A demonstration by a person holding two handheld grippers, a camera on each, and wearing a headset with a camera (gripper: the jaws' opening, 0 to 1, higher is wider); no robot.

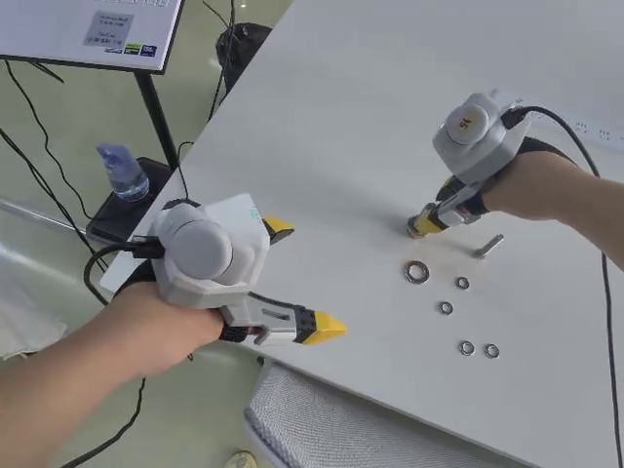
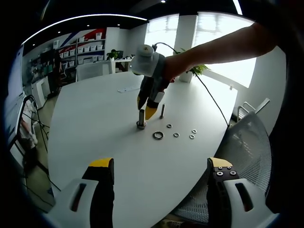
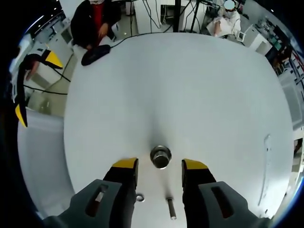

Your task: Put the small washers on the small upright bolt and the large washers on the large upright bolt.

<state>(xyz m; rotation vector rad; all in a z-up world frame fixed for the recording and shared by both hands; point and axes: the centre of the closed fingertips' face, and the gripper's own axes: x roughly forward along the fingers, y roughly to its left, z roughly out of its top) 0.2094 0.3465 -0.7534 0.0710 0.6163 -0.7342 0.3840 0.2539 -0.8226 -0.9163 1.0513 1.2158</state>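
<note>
Right gripper view: right hand-held gripper (image 3: 160, 164), released, straddles large upright bolt (image 3: 160, 156), seemingly end-on; left hand-held gripper (image 1: 302, 280) released, well apart.

Nothing here can be read. The screen (image 1: 93, 29), well beyond the left tongs (image 1: 304, 279), carries print and small logos, all too blurred.

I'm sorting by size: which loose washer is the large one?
The washer closest to the right tongs, visibly wider than the four small washers.
</note>
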